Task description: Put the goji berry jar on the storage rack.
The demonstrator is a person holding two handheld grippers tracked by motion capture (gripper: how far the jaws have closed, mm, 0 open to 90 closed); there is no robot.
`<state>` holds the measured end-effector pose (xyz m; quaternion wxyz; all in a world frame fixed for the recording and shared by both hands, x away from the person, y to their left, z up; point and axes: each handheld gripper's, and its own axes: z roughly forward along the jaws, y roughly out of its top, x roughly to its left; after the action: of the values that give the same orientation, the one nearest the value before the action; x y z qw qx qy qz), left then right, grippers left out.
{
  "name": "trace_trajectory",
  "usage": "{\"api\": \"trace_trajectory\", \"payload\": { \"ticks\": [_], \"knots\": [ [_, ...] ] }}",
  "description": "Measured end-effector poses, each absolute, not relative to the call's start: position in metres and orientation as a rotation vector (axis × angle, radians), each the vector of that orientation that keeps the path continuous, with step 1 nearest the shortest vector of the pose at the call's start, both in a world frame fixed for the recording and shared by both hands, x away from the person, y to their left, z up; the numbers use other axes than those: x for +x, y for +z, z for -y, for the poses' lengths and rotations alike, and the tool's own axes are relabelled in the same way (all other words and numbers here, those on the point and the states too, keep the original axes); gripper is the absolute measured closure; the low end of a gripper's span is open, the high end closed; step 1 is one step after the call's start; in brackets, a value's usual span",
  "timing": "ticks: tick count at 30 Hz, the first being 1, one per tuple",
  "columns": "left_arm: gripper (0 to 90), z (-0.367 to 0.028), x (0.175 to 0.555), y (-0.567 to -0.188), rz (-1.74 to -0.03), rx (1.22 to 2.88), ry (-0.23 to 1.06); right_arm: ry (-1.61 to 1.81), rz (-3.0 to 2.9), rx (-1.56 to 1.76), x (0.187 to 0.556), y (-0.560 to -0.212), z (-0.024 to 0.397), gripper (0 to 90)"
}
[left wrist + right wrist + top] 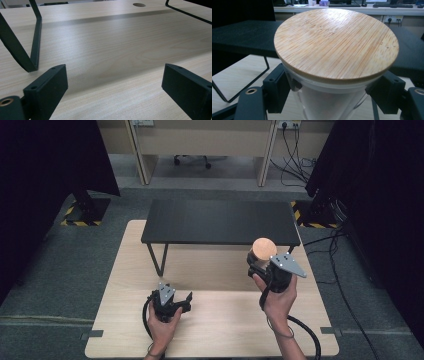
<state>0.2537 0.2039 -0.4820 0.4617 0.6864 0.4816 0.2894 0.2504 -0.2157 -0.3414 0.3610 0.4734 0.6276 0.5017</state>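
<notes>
While clamped in the right gripper [332, 100]: sits above the light wooden table [215, 320], toward its right side, just in front of the black shelf.

Jar [329, 105]: clear glass, round, upright; inside looks pale or white, contents impossible to tell.

Jar lid [336, 42]: round bamboo disc, lying flat on the jar mouth, wider than the glass below; seen from the high view as a tan circle [264, 248] just ahead of the right hand.

Right gripper: jaws narrowed onto the jar, one black pad pressed on each side of the glass just below the lid.

Right hand [278, 297]: wrapped round the gripper handle from below, forearm coming in from the bottom edge, grey three-cornered plate on top, cable looping down to the right.

Left gripper [115, 85]: jaws spread wide, nothing between them, bare wood grain in the gap; low and close to the tabletop, angled toward the shelf.

Left hand [164, 320]: gripping its handle near the table's front left, well apart from the jar.

Black shelf [220, 222]: dark flat top on thin bent metal legs, standing across the far half of the table; one leg [33, 42] just ahead of the left jaws.

Tabletop hole [139, 4]: small round opening far back in the wood.
</notes>
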Motion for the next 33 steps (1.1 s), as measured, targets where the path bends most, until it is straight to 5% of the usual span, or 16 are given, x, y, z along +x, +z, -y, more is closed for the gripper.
{"api": "trace_trajectory", "payload": {
  "ticks": [17,33],
  "knots": [
    [5.9,-0.204,0.254,-0.482,-1.183,1.689,0.713,1.214,-1.656,1.219,0.31,-0.286,0.192,26.0],
    [5.9,-0.203,0.254,-0.482,-1.179,1.693,0.714,1.194,-1.675,1.29,0.343,-0.286,0.186,26.0]
  ]
}}
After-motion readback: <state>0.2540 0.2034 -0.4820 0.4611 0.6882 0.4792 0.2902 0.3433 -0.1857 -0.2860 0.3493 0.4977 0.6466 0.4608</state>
